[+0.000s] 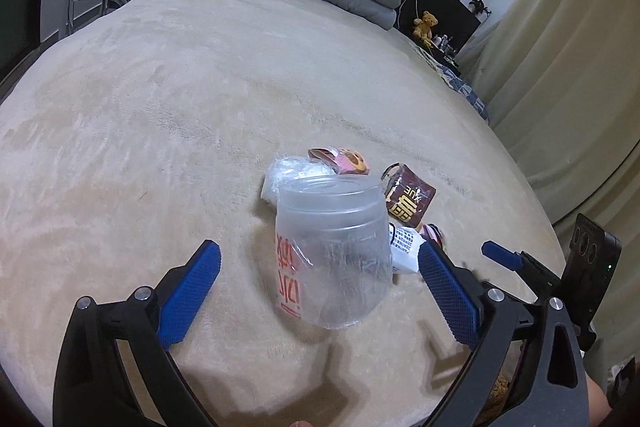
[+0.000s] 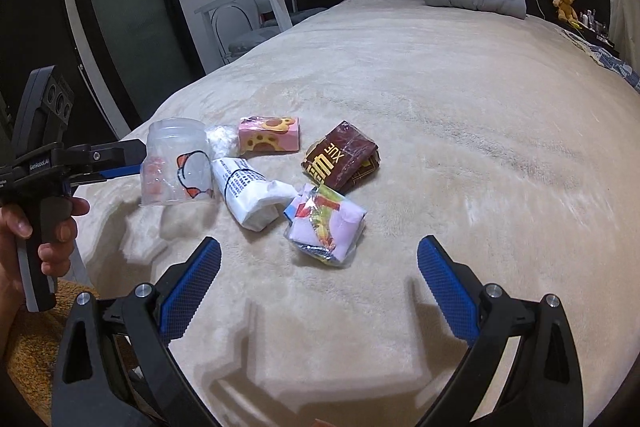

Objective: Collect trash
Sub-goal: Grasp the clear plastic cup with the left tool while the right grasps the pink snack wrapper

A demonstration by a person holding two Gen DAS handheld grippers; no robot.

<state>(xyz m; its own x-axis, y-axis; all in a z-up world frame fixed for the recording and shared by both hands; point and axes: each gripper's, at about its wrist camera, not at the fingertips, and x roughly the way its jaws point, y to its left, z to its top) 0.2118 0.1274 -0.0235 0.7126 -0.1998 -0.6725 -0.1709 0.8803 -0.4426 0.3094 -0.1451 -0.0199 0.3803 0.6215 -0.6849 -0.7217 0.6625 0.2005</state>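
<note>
Left gripper [image 1: 320, 259]: your jaws spread wide, clear plastic jar [image 1: 334, 251] standing between them, pads not touching it.
Right gripper [image 2: 319, 259]: your jaws apart, nothing between.
Trash: on the bed [image 2: 440, 107], jar leftmost; white packet [image 2: 250, 195], pink box [image 2: 270, 135], brown wrapper [image 2: 342, 157], crumpled colourful wrapper [image 2: 326, 223] clustered beside it.

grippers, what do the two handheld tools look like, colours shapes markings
Both are black, Y-shaped frames with silver round bolts and flat blue finger pads in a fine grid texture. Right tool shows this close up. Left tool matches; seen from the side it has a black-and-grey pistol handle, three round holes in its top block, and small white lettering.
</note>
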